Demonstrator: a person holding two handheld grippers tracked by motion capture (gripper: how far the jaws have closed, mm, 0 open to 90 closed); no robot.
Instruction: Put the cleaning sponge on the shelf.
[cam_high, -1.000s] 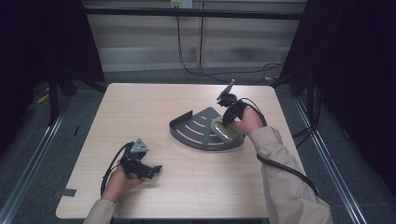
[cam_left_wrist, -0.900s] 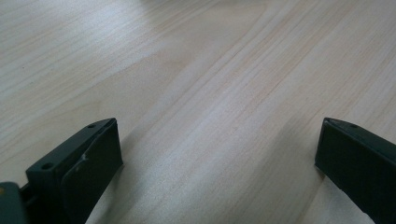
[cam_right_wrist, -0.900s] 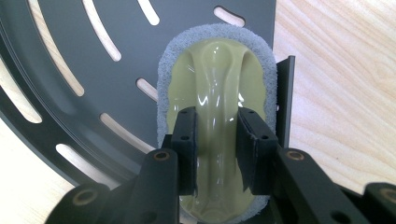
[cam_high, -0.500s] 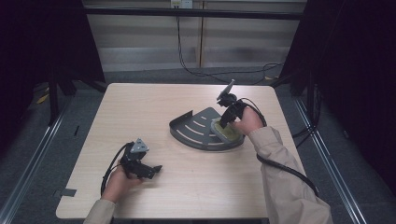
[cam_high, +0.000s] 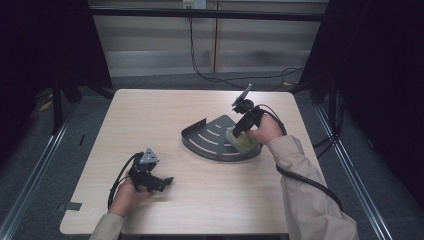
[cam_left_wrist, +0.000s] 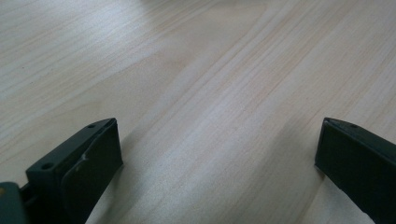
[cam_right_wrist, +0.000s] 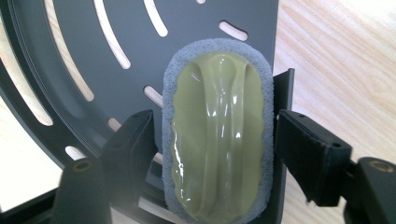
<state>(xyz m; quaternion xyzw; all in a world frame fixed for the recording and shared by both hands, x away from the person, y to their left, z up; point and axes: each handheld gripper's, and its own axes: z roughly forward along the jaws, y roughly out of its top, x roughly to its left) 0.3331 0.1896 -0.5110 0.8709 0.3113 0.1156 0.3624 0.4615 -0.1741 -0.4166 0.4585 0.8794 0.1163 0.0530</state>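
An oval scrub sponge (cam_right_wrist: 217, 140) with a grey pad and a glossy olive-green grip lies on a dark grey slotted tray (cam_right_wrist: 79, 46), near its right wall. My right gripper (cam_right_wrist: 215, 121) straddles the sponge from above. Its jaws have just been opening and now stand at the sponge's sides without squeezing it. From above, the right gripper (cam_high: 236, 134) hangs over the sponge (cam_high: 243, 141) at the right end of the tray (cam_high: 210, 140). My left gripper (cam_high: 167, 181) rests low on the table's front left. In its own view the left gripper (cam_left_wrist: 217, 135) is open over bare wood.
The pale wooden table (cam_high: 150, 115) stands on a dark floor with metal rails on both sides. Cables trail from each gripper, and more cables lie on the floor behind the table. The tray has a raised rim on its curved side.
Both hands sit where they were. The high view is too small to show the right jaws' spread changing.
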